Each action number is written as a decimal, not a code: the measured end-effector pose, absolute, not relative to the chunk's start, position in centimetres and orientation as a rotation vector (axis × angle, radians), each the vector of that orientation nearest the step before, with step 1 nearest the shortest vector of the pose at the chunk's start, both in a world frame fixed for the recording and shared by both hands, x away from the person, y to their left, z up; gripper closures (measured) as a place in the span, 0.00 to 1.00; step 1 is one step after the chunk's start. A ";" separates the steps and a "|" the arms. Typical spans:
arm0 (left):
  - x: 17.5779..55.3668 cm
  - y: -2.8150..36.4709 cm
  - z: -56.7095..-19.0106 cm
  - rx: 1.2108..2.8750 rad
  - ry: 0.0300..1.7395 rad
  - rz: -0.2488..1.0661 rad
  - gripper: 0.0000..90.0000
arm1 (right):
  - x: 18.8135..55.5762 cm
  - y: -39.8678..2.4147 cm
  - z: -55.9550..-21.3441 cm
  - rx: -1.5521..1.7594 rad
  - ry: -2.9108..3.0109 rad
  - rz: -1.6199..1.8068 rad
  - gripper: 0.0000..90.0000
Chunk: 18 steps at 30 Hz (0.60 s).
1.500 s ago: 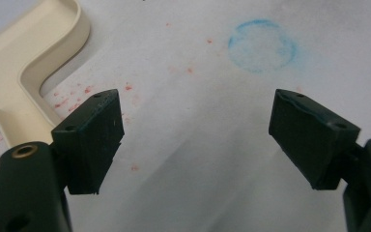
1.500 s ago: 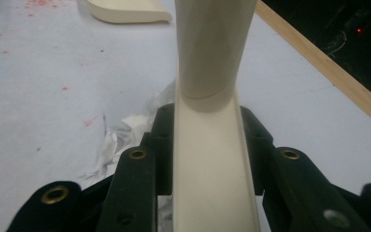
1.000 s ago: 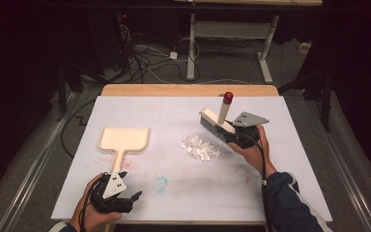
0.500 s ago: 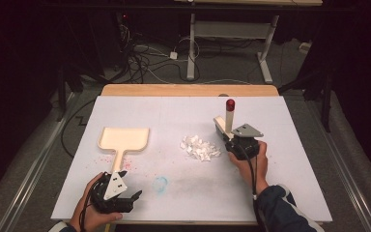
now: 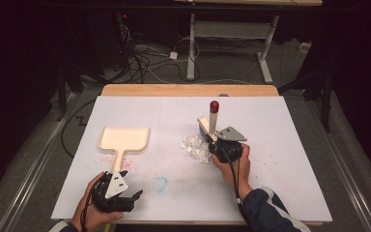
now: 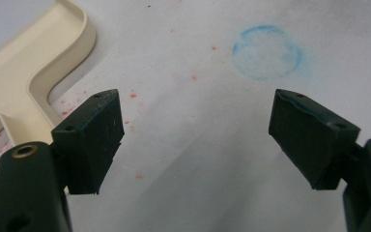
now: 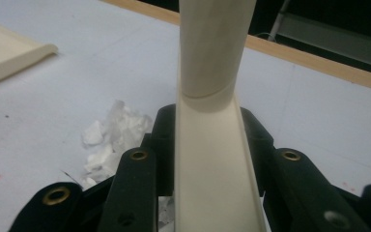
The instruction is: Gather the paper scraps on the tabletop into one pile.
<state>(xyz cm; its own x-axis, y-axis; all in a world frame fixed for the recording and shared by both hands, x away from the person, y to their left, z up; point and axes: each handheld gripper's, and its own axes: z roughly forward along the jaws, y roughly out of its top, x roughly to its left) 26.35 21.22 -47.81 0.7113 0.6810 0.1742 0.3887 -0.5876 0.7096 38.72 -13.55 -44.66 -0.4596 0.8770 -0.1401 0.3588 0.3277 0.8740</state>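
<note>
Now clamped in right tool (image 7: pixel 207 145): smooth cream brush (image 7: pixel 212 96), red-tipped, beside crumpled paper (image 5: pixel 195 146) mid-bench (image 5: pixel 294 193). Left tool (image 6: pixel 195 140) gaping, near flat cream dustpan (image 5: pixel 124 137).

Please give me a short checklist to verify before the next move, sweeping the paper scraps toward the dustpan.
1. Right gripper shut on the brush handle: ok.
2. Brush beside the paper scraps: ok.
3. Bristles touching the table: cannot tell.
4. Dustpan flat, with bare table between it and the scraps: ok.
5. Left gripper holding the dustpan handle: not ok, fingers open over bare table.
</note>
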 end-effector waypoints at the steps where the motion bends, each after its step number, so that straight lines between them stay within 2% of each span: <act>1: 26.3 21.2 -47.8 2.261 0.808 0.578 0.22 | 38.7 -13.6 -44.6 1.092 1.966 1.080 0.75; 18: 26.5 21.9 -47.5 2.236 0.849 0.609 0.23 | 37.9 -17.2 -41.2 1.074 1.917 1.297 0.75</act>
<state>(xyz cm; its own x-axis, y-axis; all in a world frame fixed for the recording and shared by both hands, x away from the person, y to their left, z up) 26.47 21.86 -47.53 0.6808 0.7090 0.1841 0.4010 -0.5711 0.7163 37.86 -17.24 -41.19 -0.5066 0.8618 -0.0259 0.2963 0.2023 0.9334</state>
